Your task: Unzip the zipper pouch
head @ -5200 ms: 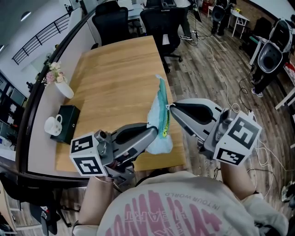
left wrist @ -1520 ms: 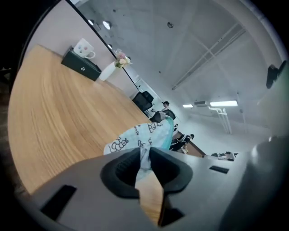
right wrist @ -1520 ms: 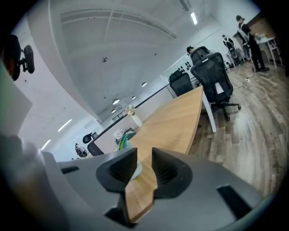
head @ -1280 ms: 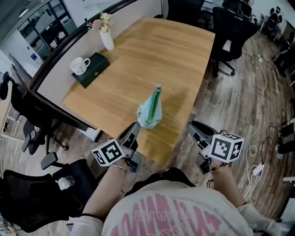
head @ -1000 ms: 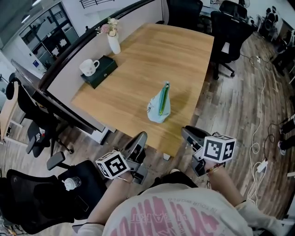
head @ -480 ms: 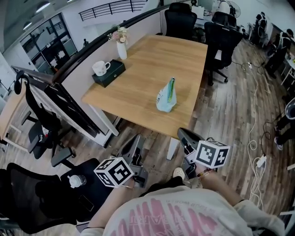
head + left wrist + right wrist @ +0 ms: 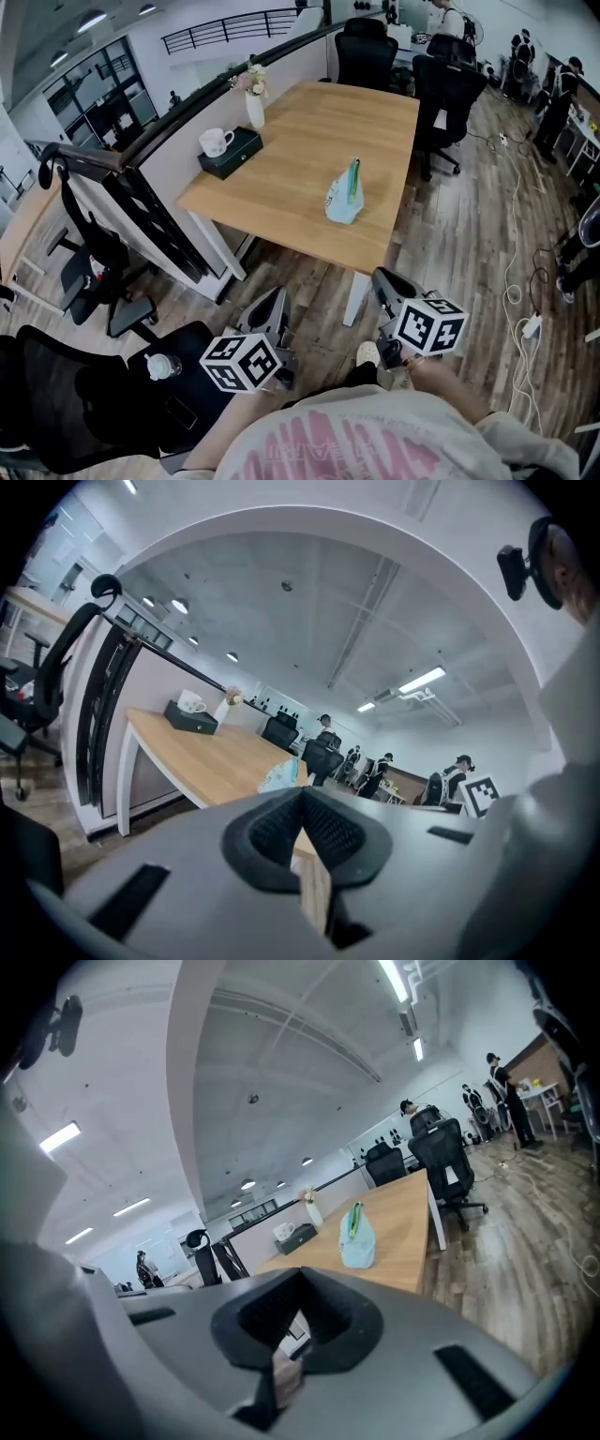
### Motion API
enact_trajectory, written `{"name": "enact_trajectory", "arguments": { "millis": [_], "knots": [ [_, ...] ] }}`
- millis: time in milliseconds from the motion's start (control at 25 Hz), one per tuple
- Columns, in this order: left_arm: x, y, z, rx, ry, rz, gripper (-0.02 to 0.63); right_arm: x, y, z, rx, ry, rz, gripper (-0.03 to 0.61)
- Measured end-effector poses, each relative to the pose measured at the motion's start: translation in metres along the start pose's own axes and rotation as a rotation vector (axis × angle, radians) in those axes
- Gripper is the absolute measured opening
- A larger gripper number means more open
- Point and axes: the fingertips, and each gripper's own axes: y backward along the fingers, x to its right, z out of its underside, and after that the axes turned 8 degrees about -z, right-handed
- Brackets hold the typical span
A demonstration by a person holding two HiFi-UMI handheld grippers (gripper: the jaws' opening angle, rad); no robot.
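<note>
Since the earlier frames the person has stepped back from the table. Both grippers, once right at the pouch, now hang over the floor short of the near edge, and the pouch stands alone.

Head view: pouch (image 7: 344,194) upright on the table (image 7: 300,131), toward its right side, green zip on top. It is too small here to tell whether the zip is open. Left gripper (image 7: 275,298) and right gripper (image 7: 382,279) sit low, well apart from it. Cup (image 7: 215,142), dark box (image 7: 230,154) and vase (image 7: 254,108) stand at the far left edge.

Left gripper view: jaws together, nothing between them. Pouch (image 7: 281,775) far ahead.

Right gripper view: jaws together, empty. Pouch (image 7: 357,1237) ahead on the table.

Risk: if the zip still needs pulling, a return with shut jaws could knock the upright pouch over. Tugging the slider without pinning the fabric could drag it toward the right edge.
</note>
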Motion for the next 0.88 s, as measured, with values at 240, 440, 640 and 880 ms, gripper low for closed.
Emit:
{"name": "enact_trajectory", "arguments": {
  "millis": [240,440,640,880],
  "knots": [
    [-0.002,0.008,0.009,-0.018,0.019,0.009,0.002,-0.005,0.003,0.01,-0.021,0.025,0.012,-0.005],
    [-0.007,0.009,0.01,-0.021,0.04,0.014,0.002,-0.009,0.003,0.013,-0.027,0.035,0.016,-0.005],
    [-0.007,0.008,0.008,-0.022,0.036,0.026,0.002,-0.011,0.002,0.011,-0.03,0.054,0.019,-0.005],
    [-0.011,0.004,0.005,-0.015,0.048,0.031,0.002,-0.008,-0.002,0.009,-0.032,0.067,0.024,-0.005]
  ]
}}
